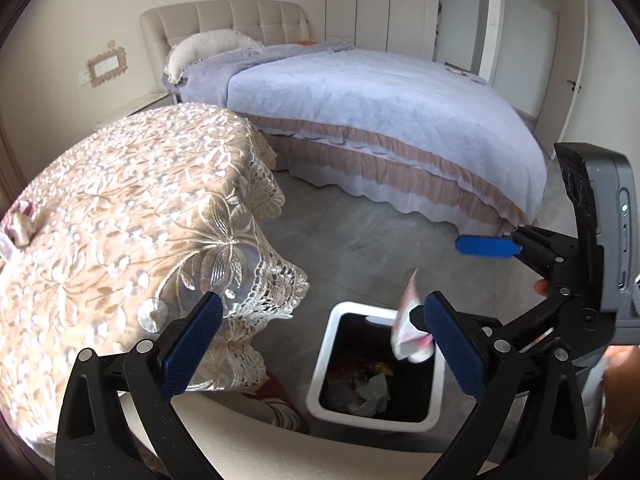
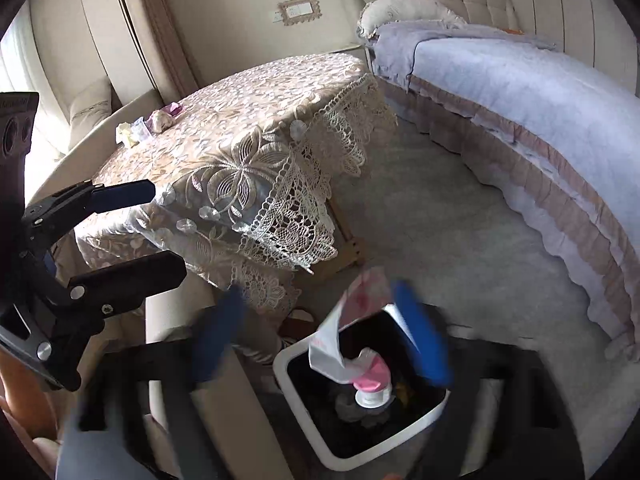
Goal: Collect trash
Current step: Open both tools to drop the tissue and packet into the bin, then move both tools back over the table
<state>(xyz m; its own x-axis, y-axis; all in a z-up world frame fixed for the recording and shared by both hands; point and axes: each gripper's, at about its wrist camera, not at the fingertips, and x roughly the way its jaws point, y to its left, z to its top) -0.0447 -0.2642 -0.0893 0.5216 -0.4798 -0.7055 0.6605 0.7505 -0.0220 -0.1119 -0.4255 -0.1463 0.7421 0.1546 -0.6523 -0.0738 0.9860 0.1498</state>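
A white-rimmed trash bin (image 1: 320,376) stands on the floor by the table, with crumpled paper and scraps inside; it also shows in the right wrist view (image 2: 298,408). A pink and white squeezed tube (image 2: 352,340) hangs cap-down over the bin's mouth, free between the blurred, spread fingers of my right gripper (image 2: 320,344). The tube (image 1: 408,328) shows in the left wrist view too, below the right gripper (image 1: 460,280). My left gripper (image 1: 324,352) is open and empty above the bin's left side.
A table under a lace cloth (image 1: 120,220) stands left of the bin, with small wrappers (image 2: 148,124) at its far side. A bed with a lilac cover (image 1: 380,120) fills the right. Grey floor (image 1: 360,232) lies between them.
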